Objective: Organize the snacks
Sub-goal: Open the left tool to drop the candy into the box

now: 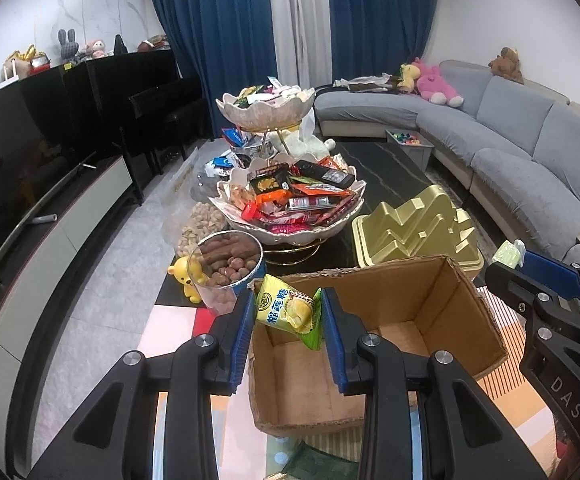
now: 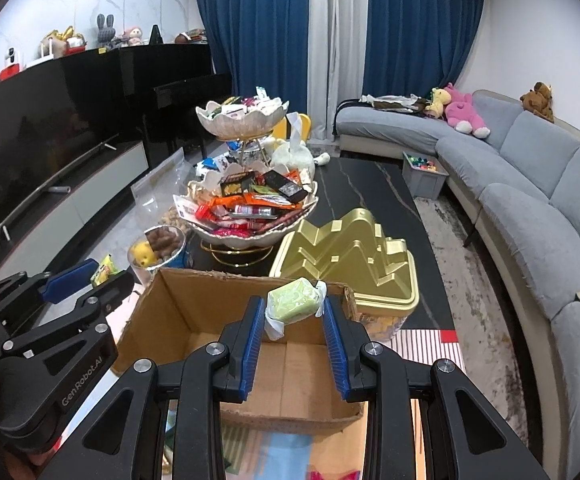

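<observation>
A: Both views are evenly and brightly lit, apparently from overhead, with only soft shadows and little blur.

B: Strong fisheye bending, though; black vignette fills the corners from 10 to 2 o'clock, and the dark TV screen (image 1: 29, 152) at 9 o'clock carries dull reflections.

Both black grippers with blue pads tilt downward side by side: the left gripper (image 1: 285, 312) pinches something, the right gripper (image 2: 294, 312) likewise.
</observation>
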Demonstrator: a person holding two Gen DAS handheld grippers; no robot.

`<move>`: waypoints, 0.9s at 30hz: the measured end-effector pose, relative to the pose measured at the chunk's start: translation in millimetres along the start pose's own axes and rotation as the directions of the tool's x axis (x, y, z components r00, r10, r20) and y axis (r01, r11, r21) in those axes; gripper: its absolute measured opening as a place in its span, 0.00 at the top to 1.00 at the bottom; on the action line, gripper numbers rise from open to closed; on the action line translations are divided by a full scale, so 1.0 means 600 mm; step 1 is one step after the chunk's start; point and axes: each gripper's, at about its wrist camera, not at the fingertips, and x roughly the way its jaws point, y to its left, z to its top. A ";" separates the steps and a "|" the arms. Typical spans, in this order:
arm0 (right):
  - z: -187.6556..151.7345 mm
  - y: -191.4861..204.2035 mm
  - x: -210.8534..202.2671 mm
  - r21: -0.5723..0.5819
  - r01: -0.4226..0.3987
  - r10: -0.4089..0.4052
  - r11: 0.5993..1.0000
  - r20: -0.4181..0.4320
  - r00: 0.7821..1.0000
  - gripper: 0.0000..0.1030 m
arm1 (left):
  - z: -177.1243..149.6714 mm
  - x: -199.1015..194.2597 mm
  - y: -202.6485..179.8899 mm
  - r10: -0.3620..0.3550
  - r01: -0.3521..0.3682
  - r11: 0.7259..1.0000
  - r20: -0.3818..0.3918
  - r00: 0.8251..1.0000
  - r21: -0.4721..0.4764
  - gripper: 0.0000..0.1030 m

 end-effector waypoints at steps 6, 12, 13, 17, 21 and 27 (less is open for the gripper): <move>0.004 -0.001 0.019 0.005 -0.016 0.016 1.000 -0.019 1.000 0.69 | 0.000 0.010 -0.001 0.000 -0.001 1.000 -0.007 1.000 -0.001 0.64; 0.002 -0.009 0.020 0.029 -0.023 0.024 0.999 -0.017 1.000 0.38 | 0.000 0.009 0.002 0.025 -0.024 1.000 0.012 1.000 -0.005 0.37; 0.002 -0.011 0.018 0.034 -0.015 0.016 0.999 -0.009 1.000 0.35 | 0.000 0.007 0.004 0.026 -0.026 1.000 0.012 1.000 -0.007 0.35; 0.005 -0.013 0.011 0.037 0.009 -0.009 0.999 0.001 1.000 0.26 | -0.001 0.004 0.007 0.031 -0.031 0.999 0.012 0.999 -0.007 0.31; 0.008 -0.017 0.002 0.043 0.021 -0.021 0.999 0.008 1.000 0.24 | -0.002 -0.007 0.013 0.036 -0.036 0.999 0.018 0.999 -0.018 0.22; 0.006 -0.015 -0.017 0.048 0.025 -0.026 0.999 0.017 1.000 0.24 | -0.007 -0.033 0.019 0.041 -0.040 0.999 0.024 0.999 -0.025 0.22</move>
